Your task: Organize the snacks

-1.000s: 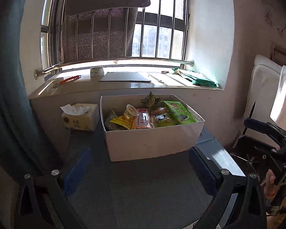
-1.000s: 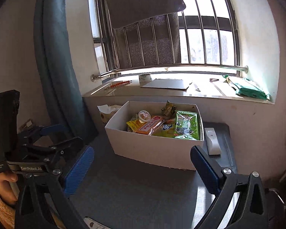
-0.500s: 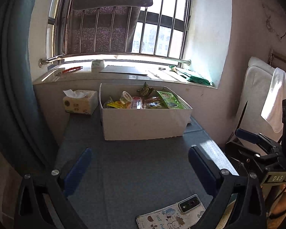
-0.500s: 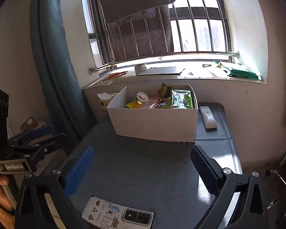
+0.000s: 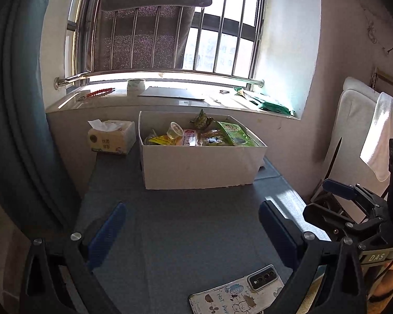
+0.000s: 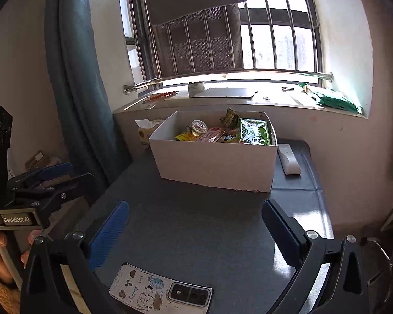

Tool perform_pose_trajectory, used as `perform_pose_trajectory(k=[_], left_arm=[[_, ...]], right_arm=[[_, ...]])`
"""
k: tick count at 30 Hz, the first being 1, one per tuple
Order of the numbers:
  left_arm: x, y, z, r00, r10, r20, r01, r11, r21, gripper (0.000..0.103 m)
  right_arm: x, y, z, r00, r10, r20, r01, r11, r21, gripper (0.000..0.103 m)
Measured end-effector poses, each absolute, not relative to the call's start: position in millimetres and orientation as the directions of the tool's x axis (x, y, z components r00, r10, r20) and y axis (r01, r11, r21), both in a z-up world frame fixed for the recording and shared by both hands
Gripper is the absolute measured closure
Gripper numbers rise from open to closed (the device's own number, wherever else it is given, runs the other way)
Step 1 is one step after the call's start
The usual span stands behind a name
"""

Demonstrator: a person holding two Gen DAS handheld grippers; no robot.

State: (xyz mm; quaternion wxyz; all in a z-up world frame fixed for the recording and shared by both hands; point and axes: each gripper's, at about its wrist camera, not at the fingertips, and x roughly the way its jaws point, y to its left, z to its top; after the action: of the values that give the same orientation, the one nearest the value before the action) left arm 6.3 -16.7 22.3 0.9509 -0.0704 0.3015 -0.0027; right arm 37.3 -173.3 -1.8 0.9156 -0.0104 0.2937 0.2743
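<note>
A white cardboard box [image 5: 196, 164] [image 6: 214, 164] stands at the far end of the grey table, under the window sill. It holds several snacks: a green packet [image 5: 235, 136] [image 6: 254, 132], a small jelly cup [image 5: 176, 130] [image 6: 198, 126], a red-and-white packet [image 5: 190, 136] [image 6: 211, 134] and a yellow packet [image 5: 158, 140] [image 6: 184, 136]. My left gripper [image 5: 192, 226] is open and empty, well back from the box. My right gripper [image 6: 195, 226] is open and empty, also well back; it shows at the right in the left wrist view [image 5: 338, 196].
A phone in a cartoon case [image 5: 238, 291] [image 6: 159, 291] lies at the table's near edge. A tissue box [image 5: 111, 137] [image 6: 145, 130] stands left of the white box, a white remote [image 6: 288, 158] right of it. A blue curtain [image 6: 76, 78] hangs at the left.
Both grippers have drawn back and away from the box, which now looks smaller. The phone has come into view at the near table edge. Both stay open.
</note>
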Motion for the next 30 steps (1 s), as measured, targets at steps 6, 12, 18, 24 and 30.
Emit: perform_pose_trajectory(k=[6,12,18,24,30], left_arm=[[6.6,-18.3,21.2,0.816,-0.04,-0.577,-0.04,0.991,-0.125,0.0],[7.4,-17.2,19.9,0.815,-0.037,-0.578,-0.046,0.991,-0.127,0.0],[7.6,-18.5,19.9,0.814,-0.036,-0.579,-0.042,0.992,-0.121,0.0],[7.4,-16.3,20.2,0.816,-0.038,-0.577,-0.044,0.991,-0.128,0.0],[7.6,-16.7,20.0,0.815,-0.038,-0.578,-0.041,0.991,-0.124,0.0]], right_arm=[[38.1,-171.8,-2.1,0.673,0.496,-0.548,-0.508,0.849,0.144,0.0],[37.8,-173.9,-2.1,0.666,0.507,-0.547,-0.51,0.845,0.162,0.0],[38.0,-173.9,-2.5,0.666,0.505,-0.549,-0.508,0.846,0.161,0.0],[37.3,-174.5,-1.3,0.66,0.517,-0.546,-0.512,0.841,0.177,0.0],[37.3,-174.3,-1.3,0.661,0.515,-0.546,-0.511,0.842,0.176,0.0]])
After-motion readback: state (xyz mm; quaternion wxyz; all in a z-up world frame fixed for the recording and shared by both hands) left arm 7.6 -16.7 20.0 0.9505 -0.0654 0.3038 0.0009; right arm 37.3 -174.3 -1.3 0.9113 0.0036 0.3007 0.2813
